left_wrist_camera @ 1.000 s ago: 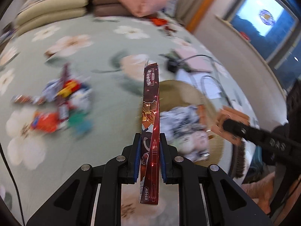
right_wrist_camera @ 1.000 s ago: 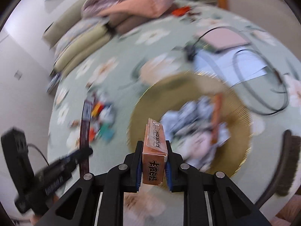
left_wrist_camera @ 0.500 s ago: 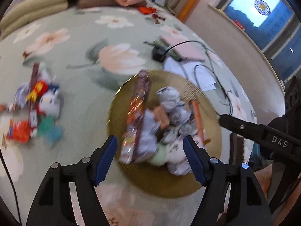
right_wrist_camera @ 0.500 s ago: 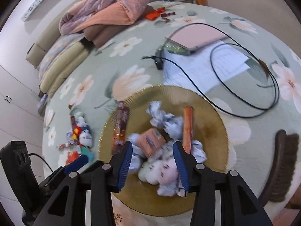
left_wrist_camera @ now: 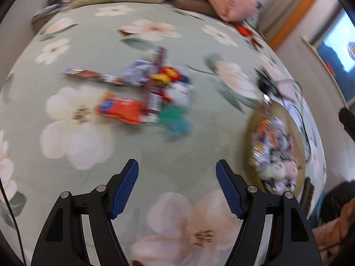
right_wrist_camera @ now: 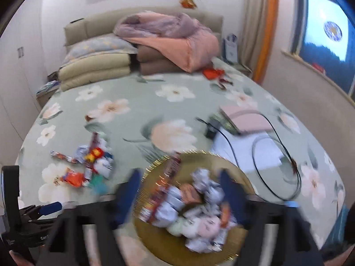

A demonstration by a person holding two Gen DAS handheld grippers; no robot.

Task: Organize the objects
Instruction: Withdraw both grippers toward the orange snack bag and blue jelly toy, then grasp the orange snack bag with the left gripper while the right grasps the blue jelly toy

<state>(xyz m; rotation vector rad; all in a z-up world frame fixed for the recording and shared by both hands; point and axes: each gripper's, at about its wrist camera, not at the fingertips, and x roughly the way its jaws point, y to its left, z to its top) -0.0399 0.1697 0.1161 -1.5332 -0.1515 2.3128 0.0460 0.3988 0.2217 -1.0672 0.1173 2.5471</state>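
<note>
- Left gripper [left_wrist_camera: 177,185]: jaws apart, nothing between them, above bare floral bedspread [left_wrist_camera: 73,137].
- Right gripper [right_wrist_camera: 179,190]: jaws opening, empty, blurred over the gold plate [right_wrist_camera: 241,175].
- Loose snack pile [left_wrist_camera: 144,95]: on the bedspread, well apart from the plate.
- Step, judged: between deliveries; next, centre the left jaws over 1 wrapper, the orange packet [left_wrist_camera: 119,109] being clearest.
</note>
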